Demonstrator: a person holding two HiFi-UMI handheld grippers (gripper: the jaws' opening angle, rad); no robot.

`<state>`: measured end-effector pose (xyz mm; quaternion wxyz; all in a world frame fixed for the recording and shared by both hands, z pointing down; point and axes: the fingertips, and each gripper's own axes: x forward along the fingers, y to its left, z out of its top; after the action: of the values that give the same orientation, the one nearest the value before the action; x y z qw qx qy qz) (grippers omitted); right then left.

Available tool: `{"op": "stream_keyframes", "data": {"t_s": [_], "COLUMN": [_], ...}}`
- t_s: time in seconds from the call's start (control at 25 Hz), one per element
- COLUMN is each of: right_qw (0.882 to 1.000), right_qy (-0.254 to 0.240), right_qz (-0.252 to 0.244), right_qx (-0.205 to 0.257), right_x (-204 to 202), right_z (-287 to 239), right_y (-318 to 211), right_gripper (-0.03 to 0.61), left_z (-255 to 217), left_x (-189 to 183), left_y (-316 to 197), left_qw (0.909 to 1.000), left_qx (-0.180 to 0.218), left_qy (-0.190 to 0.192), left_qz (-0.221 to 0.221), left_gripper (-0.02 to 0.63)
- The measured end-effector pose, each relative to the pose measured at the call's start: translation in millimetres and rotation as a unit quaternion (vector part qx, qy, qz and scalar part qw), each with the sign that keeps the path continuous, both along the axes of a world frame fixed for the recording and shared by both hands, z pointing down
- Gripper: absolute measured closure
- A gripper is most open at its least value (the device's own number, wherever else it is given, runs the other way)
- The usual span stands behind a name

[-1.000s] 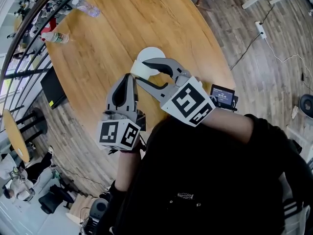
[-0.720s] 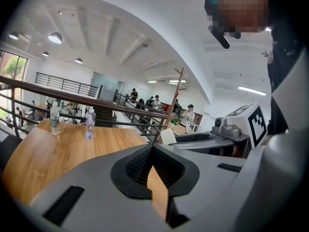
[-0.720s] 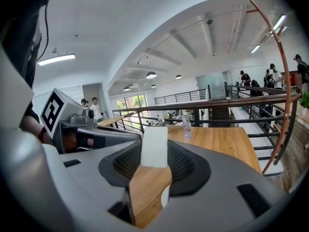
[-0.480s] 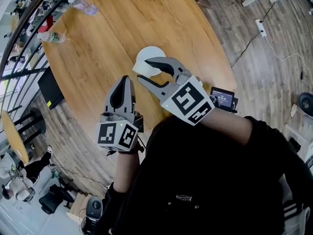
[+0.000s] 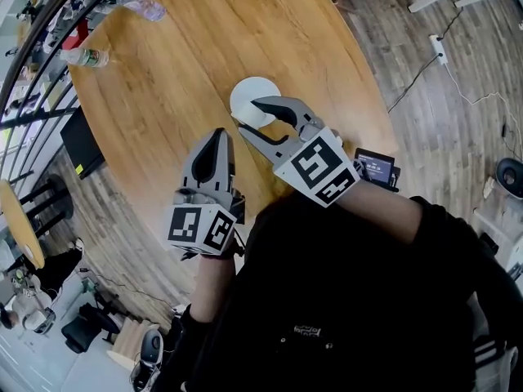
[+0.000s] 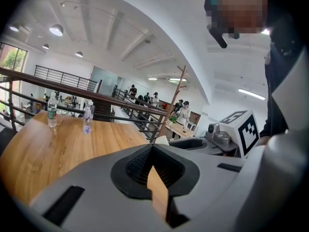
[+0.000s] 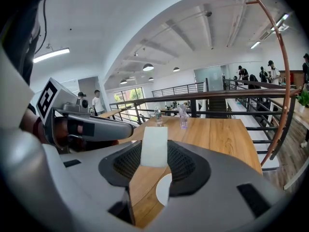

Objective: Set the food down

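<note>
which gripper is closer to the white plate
Right. The right gripper, shut on a white block, has its tips at the plate's near rim. The left gripper, shut, sits farther back, apart from the plate.

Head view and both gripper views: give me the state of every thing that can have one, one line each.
right gripper: shut on the food, raised beside the plate.
food: clamped in the right gripper, off the table.
left gripper: shut, empty.
plate: flat on the table, visible part bare.
bottles: upright on the table.
</note>
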<state>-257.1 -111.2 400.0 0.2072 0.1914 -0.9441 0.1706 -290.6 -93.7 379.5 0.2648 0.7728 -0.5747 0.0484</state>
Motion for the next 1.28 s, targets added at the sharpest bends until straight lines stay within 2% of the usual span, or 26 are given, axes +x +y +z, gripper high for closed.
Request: {"op": "stream_keyframes", "data": {"t_s": [0.32,0.68,1.04,1.28], "right_qw": [1.000,0.999,0.997,0.996], "right_qy": [0.016,0.041,0.067,0.079], "right_qz": [-0.005,-0.010,-0.022,-0.022], "right_qx": [-0.014,-0.028,-0.041,-0.047], "right_x": [0,4,6,-5], "right_z": [24,53,86,104], "right_y": [-2,-6,-6,-10], "right_gripper": [0.403,0.403,0.403,0.403], "left_z": [9,26,41,48], "left_x": [18,14,23,16], "left_y": [-1,-5,-3,6], "left_qw": [0.9991,0.9995,0.9987,0.9981], "left_qx": [0.003,-0.021,-0.044,-0.057], "left_qy": [0.010,0.014,0.023,0.024], "left_qz": [0.042,0.018,0.012,0.004], "left_gripper": [0.615,0.615,0.615,0.615]}}
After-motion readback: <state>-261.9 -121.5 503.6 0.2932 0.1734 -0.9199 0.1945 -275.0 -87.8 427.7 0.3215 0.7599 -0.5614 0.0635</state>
